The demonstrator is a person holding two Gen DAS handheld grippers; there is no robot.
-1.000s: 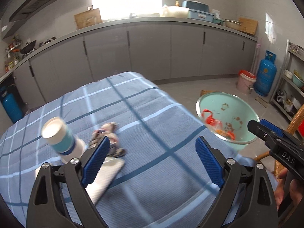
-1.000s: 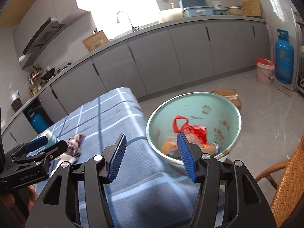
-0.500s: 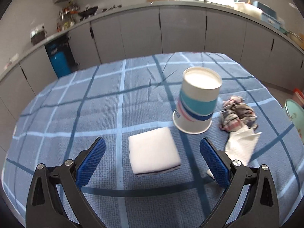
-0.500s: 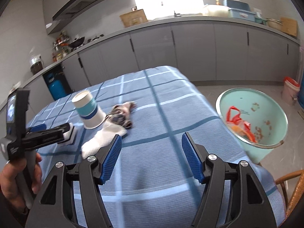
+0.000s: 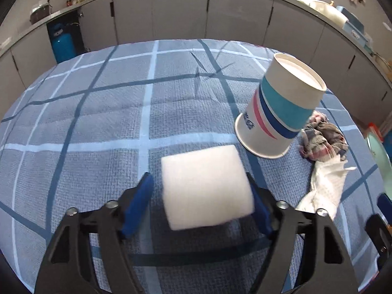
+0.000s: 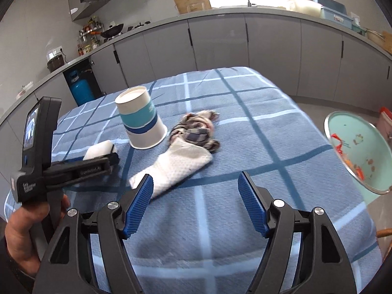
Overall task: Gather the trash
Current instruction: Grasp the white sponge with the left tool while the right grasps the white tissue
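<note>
Left tongs (image 5: 198,208) low over table (image 5: 98,122), blue checked cloth; jaws closing around white folded pad (image 5: 205,186), left pad not touching yet, right side hidden behind it. Upturned paper cup (image 5: 279,110) just right of pad, on its rim. Crumpled patterned wrapper (image 5: 323,139) beside cup, white paper towel (image 5: 325,188) touching it. Right tongs (image 6: 196,205) above cloth near towel's corner, jaws opening, nothing between them. Mint-green basin (image 6: 360,152) off table's right edge, red scraps inside.
</note>
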